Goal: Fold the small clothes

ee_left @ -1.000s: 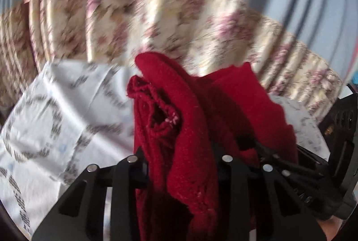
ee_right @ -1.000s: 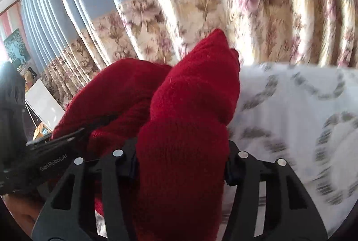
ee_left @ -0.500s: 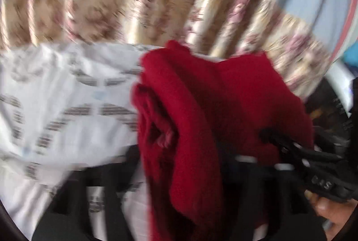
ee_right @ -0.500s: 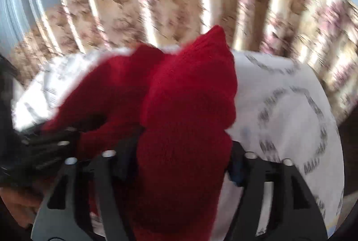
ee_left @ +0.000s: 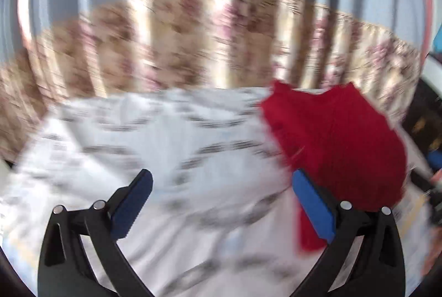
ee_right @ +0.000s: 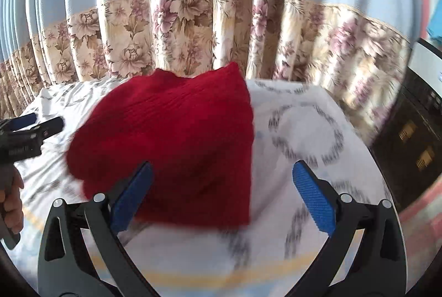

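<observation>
Jaws of both the left gripper (ee_left: 221,197) and the right gripper (ee_right: 221,195) were opening wide, with nothing pinched by either. A red knitted garment (ee_right: 176,148) lay folded on the white patterned bedsheet (ee_right: 304,131), before the floral curtain (ee_right: 176,29).

Matt red knitted garment (ee_right: 176,131) on smooth printed cotton sheet (ee_right: 304,137).
</observation>
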